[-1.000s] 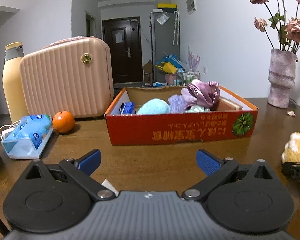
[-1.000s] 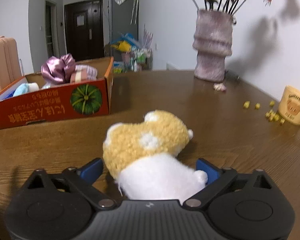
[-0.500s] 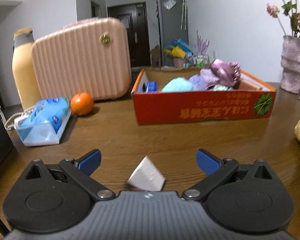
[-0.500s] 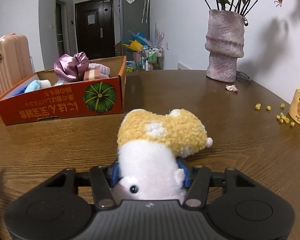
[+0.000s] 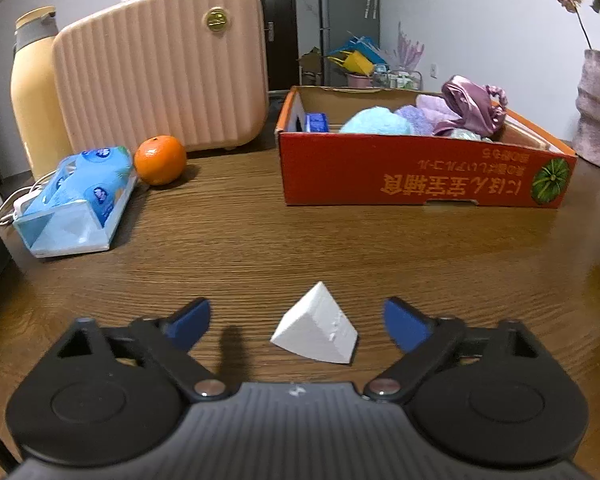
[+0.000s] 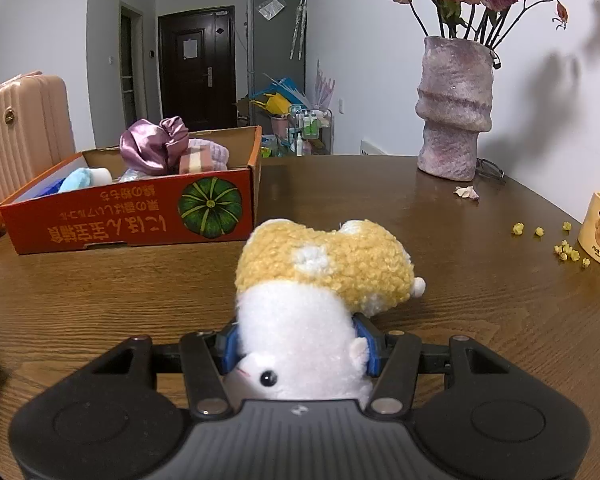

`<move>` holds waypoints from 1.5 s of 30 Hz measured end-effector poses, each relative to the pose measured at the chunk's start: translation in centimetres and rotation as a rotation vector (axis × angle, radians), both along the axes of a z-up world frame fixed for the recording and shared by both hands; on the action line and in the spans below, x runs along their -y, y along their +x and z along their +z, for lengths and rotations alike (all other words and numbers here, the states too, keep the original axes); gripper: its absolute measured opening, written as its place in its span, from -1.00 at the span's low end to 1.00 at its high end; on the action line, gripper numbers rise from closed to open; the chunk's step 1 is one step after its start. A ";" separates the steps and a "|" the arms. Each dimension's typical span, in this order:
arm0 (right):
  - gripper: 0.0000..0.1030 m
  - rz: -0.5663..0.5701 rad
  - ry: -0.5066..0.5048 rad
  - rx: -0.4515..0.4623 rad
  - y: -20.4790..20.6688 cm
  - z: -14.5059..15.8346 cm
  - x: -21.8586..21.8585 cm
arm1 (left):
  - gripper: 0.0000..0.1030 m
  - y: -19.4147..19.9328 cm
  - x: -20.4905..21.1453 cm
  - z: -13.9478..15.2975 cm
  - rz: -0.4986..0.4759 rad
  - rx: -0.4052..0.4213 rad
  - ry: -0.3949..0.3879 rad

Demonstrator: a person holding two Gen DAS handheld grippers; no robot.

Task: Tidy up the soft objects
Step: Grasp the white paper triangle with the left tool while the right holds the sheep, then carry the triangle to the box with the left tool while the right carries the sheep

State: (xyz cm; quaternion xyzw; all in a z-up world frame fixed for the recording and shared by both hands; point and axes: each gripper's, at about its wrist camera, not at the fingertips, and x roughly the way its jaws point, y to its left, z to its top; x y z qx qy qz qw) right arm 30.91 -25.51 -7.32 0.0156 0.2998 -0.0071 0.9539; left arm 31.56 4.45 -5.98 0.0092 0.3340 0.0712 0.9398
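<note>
1. Right wrist view: the plush hamster (image 6: 320, 292) lies on the tabletop (image 6: 480, 264) near the box (image 6: 140, 216); a second ago the right gripper (image 6: 298, 346) stood spread around it and now pinches its white body, ready for carrying.
2. The left gripper (image 5: 296, 320), moved forward, is closing around the white foam wedge (image 5: 318, 326) without touching it.

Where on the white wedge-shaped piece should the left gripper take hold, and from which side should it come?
Probably low on the white wedge, across its two sloping side faces, coming from the near side as the left gripper already points. Its jaws are closing with the wedge between them, untouched. The top narrows to a point, so pads could slip there.
</note>
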 end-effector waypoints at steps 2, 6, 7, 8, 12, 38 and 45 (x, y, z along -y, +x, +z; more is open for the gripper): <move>0.05 0.002 -0.001 0.002 0.0 0.0 -0.1 | 0.39 0.3 0.1 -0.3 -0.002 -0.025 0.005; 0.05 0.011 -0.005 0.010 -0.1 0.0 -0.2 | -0.31 0.4 0.0 -0.3 -0.028 -0.023 -0.023; 0.05 0.014 -0.006 0.014 -0.2 0.0 -0.3 | -0.31 0.4 0.1 -0.3 -0.031 -0.021 -0.018; 0.05 0.017 -0.007 0.018 -0.3 0.1 -0.3 | -0.34 0.3 0.4 -0.3 -0.034 -0.018 -0.008; 0.05 0.037 -0.010 0.055 -0.6 0.4 -0.8 | -0.37 0.1 0.9 0.0 -0.053 0.009 -0.004; 0.05 0.081 0.023 0.374 2.0 3.2 -6.1 | -0.36 5.2 6.1 4.6 -0.041 0.312 -0.021; 0.05 0.099 0.026 0.418 4.5 3.6 -7.2 | -0.36 7.6 6.1 5.1 -0.016 0.336 -0.040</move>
